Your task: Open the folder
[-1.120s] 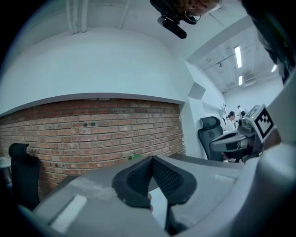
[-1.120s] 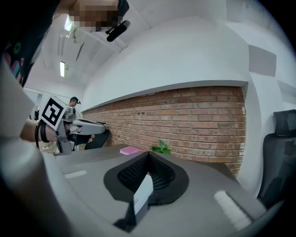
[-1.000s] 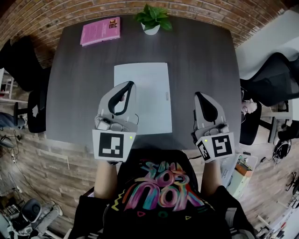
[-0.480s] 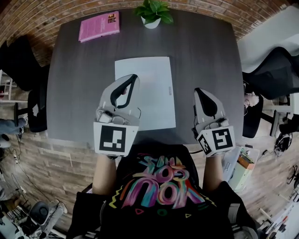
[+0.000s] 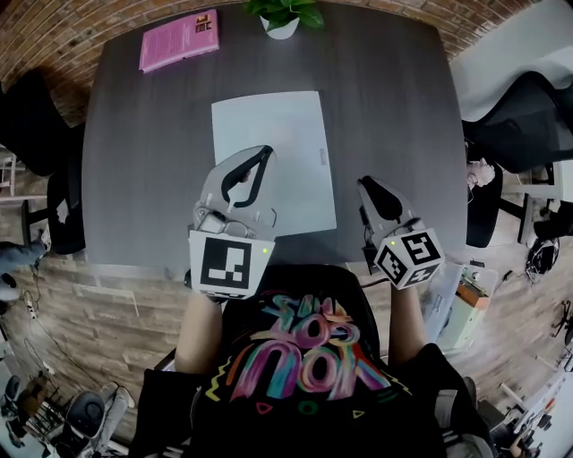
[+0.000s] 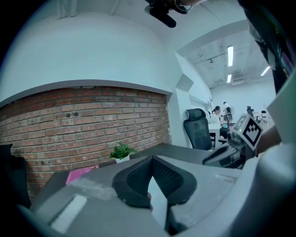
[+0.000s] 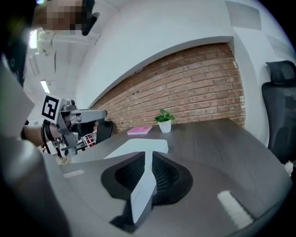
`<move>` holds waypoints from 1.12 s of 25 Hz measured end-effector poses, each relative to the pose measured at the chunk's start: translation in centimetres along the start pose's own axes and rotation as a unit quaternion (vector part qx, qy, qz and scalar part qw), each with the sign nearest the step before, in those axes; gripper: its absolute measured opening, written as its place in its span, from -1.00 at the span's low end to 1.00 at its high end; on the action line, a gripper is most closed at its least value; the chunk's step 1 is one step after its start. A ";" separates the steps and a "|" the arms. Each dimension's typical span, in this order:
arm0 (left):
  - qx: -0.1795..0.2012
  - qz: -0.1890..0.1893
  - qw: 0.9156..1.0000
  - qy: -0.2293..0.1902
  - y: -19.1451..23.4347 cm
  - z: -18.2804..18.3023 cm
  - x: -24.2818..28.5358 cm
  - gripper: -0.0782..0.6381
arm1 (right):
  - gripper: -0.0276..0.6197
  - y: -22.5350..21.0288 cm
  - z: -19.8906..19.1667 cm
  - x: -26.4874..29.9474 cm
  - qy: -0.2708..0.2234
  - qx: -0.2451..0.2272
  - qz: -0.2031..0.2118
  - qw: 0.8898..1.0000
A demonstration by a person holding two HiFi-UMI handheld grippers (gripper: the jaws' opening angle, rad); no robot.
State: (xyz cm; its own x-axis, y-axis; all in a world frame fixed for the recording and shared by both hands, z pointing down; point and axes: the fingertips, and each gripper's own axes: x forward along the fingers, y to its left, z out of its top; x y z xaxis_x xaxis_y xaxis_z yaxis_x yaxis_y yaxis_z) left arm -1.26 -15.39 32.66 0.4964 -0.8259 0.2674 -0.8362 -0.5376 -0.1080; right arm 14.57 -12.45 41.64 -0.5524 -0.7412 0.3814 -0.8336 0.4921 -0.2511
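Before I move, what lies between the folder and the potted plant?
Nothing: only bare dark tabletop separates the folder from the potted plant, clearest in the head view.

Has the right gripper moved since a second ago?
Yes: the right gripper has closed in on the folder from its right, jaws just opening, nothing between them.

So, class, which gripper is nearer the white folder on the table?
Left. The left gripper, shut, hangs over the near-left of the folder. The right gripper, whose empty jaws have just been opening, is off its right edge, over bare table.
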 end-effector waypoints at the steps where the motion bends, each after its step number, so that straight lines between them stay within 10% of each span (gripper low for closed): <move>1: 0.000 -0.002 1.000 0.002 -0.3 -0.2 0.0 -0.78 | -0.75 -0.1 -1.0 0.1 0.011 0.008 0.002 1.000; 15: -0.002 -0.020 0.999 0.026 -2.3 -3.6 0.1 -0.78 | -0.49 -0.1 -10.3 2.9 0.127 0.138 0.052 0.981; 28: 0.017 -0.055 0.997 0.043 -4.0 -6.0 1.1 -0.78 | -0.39 -0.4 -11.0 3.7 0.135 0.145 0.074 0.977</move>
State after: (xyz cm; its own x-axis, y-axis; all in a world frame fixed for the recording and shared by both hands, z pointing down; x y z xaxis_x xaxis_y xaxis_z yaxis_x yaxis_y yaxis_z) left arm 1.22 -13.10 39.17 0.5617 -0.7448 0.3602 -0.7686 -0.6308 -0.1059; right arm 12.87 -10.33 52.95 -0.6788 -0.5050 0.5332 -0.7318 0.4054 -0.5478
